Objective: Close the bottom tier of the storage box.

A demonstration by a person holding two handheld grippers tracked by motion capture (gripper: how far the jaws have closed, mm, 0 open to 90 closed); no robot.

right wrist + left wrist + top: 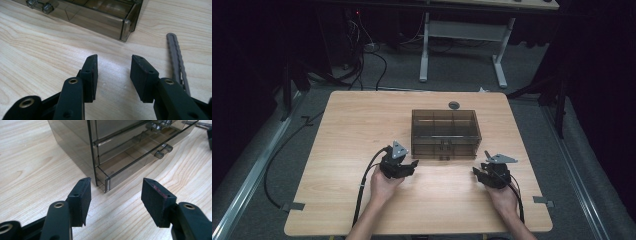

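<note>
While both tongs hang just over the bench (352, 125), neither one holds anything. The left tongs (116, 192) stand spread, aimed at the near left corner of the smoked drawer box (445, 133), which sits a little beyond the middle of the bench, just ahead of both hands. That corner lies beyond the pads (83, 195), not between them, so nothing is pinched. The low, level pose likely serves to come in at the height of the bottom drawer (130, 167), whose clear knobs (162, 151) show farther along its front.

The right tongs (113, 72) are also spread and bare, with only wood grain between the pads. They point at the box's other front corner, near but apart from it. A grey ridged strip (176, 57) lies on the bench just beside the right pad; what it is I cannot tell.

In the high view the left tongs (404, 167) and right tongs (484, 175) flank the box front, probably so one can steady the box while the other works a drawer.
</note>
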